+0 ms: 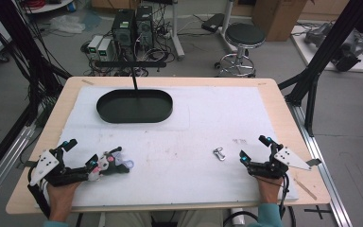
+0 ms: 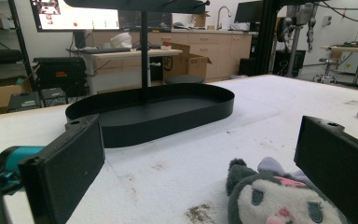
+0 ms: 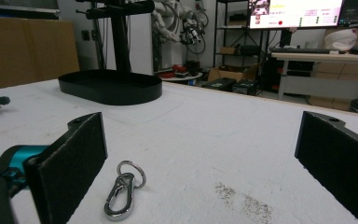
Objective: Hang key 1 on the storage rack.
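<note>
Left gripper (image 1: 93, 163): jaws spread wide, nothing clamped; plush (image 1: 109, 163) lying between them, near the table's (image 1: 283, 113) front-left corner.
Right gripper (image 1: 254, 152): jaws wide open, empty; clip (image 1: 219, 153) resting just ahead of them, toward the front-right part of the table.
Plush, position: flat on the white mat (image 1: 208, 118), face up in the left gripper view (image 2: 279, 198), closer to the right-hand pad (image 2: 340, 172) than to the left-hand one (image 2: 70, 163).
Plush, axis: long axis roughly along the front edge; which end is the head hard to tell from above; pale loop at the end toward the table's middle.
Clip, axis: seen from the right gripper view (image 3: 121, 193), long axis running away from the jaws, ring end farther off, hook end nearer; lying flat.
Tray (image 1: 134, 105): black oval with a stand, near the back edge, well apart from both things.
Risk, plush: off-centre closing likely to pinch only an ear or the loop, so soft body sagging or slipping out on lifting.
Risk, clip: thin metal flat on the mat, pads apt to close above it or push it sideways; ring free to swing if caught by the hook alone.
Risk, mat: jaws set too low could drag or snag the mat's fuzzy surface.
</note>
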`<state>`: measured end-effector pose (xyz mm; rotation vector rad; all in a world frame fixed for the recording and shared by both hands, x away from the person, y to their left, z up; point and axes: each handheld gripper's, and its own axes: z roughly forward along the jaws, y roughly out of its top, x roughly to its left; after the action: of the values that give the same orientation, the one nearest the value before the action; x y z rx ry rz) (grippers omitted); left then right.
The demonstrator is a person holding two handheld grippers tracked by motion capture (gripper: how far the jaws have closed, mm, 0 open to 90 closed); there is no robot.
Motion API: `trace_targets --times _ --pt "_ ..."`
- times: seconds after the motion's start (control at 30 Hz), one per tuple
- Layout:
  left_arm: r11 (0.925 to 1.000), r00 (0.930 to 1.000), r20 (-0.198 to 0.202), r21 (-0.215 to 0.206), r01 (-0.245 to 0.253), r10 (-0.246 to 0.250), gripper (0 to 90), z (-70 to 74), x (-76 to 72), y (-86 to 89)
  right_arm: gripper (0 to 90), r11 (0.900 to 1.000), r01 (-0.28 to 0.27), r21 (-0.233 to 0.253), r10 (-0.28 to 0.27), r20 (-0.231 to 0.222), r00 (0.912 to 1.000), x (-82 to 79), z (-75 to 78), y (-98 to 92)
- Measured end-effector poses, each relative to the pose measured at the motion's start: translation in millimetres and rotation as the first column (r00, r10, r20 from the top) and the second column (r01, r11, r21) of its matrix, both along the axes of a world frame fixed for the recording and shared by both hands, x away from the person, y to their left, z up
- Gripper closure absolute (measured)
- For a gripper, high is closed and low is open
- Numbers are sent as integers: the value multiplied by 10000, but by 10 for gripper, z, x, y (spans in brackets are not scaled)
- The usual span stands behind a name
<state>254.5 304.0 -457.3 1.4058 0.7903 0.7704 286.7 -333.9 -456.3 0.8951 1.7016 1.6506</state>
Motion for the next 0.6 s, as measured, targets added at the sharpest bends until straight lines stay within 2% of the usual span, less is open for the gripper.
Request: trace_targets --times 0.3,0.43,0.6 --pt "10000 10000 15 -14 92 -92 21 1 1 9 13 9999 -6 -101 7 71 10000 3 1 5" --pt "9997 9997 -201 -191 161 -165 21 7 23 22 14 9999 -3 -107 4 84 10000 -1 0 8" --pt "9990 9993 -202 -323 316 -323 21 8 25 39 14 10000 9 -98 -8 86 10000 0 0 6"
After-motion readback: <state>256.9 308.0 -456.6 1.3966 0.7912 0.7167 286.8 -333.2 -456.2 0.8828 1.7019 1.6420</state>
